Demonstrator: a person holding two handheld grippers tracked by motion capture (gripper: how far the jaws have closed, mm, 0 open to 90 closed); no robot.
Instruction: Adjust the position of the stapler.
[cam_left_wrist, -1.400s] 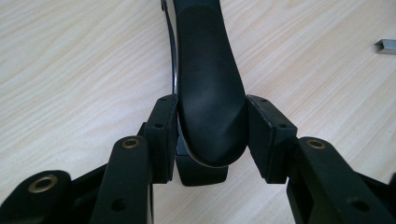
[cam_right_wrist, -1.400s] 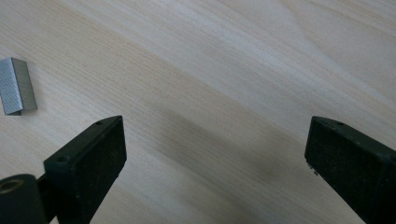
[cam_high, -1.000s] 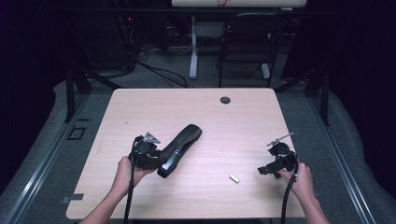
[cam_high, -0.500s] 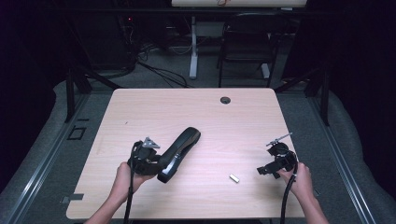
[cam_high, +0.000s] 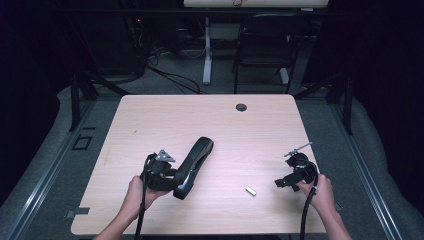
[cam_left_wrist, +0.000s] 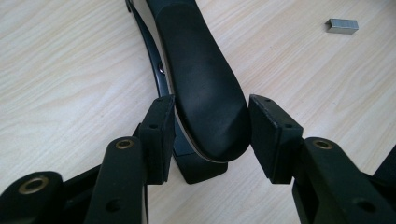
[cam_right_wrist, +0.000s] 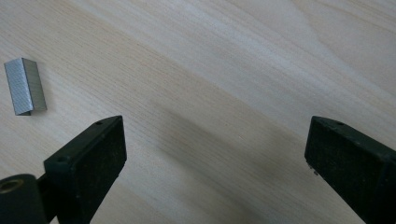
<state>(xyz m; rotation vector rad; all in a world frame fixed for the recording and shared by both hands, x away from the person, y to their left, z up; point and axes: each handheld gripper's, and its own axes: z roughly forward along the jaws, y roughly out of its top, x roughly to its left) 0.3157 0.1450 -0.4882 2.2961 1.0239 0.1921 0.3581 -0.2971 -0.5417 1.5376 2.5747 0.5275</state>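
Stapler (cam_high: 194, 166) lay diagonally on the wooden table (cam_high: 210, 120), left of centre, its near end toward the person and its far end pointing away and to the right. The left gripper (cam_high: 172, 180) sat at that near end, held in the left hand (cam_high: 136, 192) at the table's near left.

In the left gripper view, the two pads flanked the rounded rear of the stapler (cam_left_wrist: 201, 88). The left pad (cam_left_wrist: 159, 135) appeared to touch the stapler's side; the right pad (cam_left_wrist: 271, 135) stood just beside it, and whether it made contact could not be told. Jaws were narrowed around the stapler's end, but a firm grip could not be confirmed. The strip of staples (cam_left_wrist: 342, 25) showed at the upper right of that view.

Strip of staples (cam_high: 250, 190) lay on the table between the two grippers, nearer the right one. The right gripper (cam_high: 281, 183) rested low over the near right part of the table, held in the right hand (cam_high: 320, 190). In the right gripper view, its jaws were spread wide over bare wood, with the staples (cam_right_wrist: 25, 86) outside them, to the upper left.
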